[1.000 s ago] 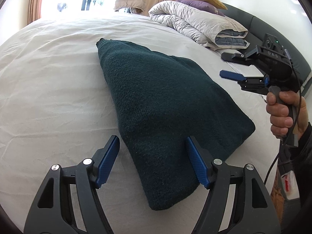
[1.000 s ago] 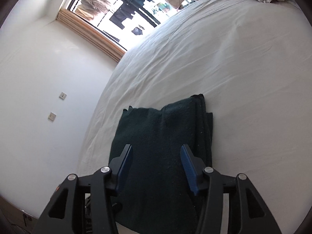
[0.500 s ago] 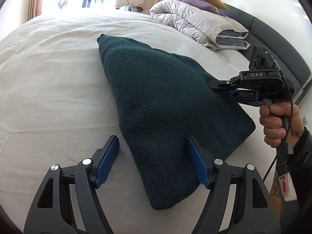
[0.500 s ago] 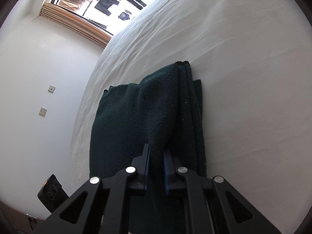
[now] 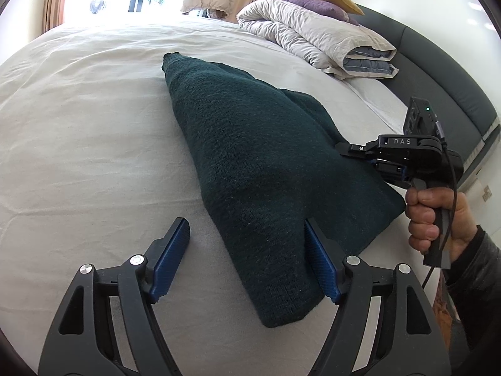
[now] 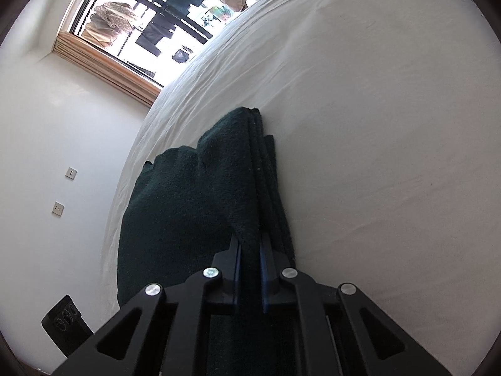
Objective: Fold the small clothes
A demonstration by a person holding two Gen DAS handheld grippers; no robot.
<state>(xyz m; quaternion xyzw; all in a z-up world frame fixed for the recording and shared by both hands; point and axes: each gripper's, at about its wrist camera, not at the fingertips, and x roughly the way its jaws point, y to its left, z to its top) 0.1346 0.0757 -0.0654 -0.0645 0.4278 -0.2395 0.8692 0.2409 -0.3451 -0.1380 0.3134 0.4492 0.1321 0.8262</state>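
The dark green knitted garment [image 5: 260, 169] lies folded into a long wedge on the white bed [image 5: 78, 131], directly ahead of both tongs, its narrow end far from the left tongs [image 5: 247, 260] and its broad end near them. The right tongs [image 6: 250, 250] are pinched nearly together on a raised ridge of the knit along the garment's side edge, apparently to lift that edge for the next fold. The left tongs stand wide and their jaws are opening; the garment's near end sits between the blue pads [image 5: 319, 263], the right pad touching the knit, but nothing is gripped, so this hand seems to be waiting to take a corner. The left wrist view alone shows the whole shape of the garment, the person's hand [image 5: 438, 216] on the right tool's handle, and the rolled duvet [image 5: 313, 37] and pillows beyond. The right wrist view alone shows the grip itself: fabric rising between the pads, with stacked layers at the edge just beside them, plus the window [image 6: 150, 22] and wall.
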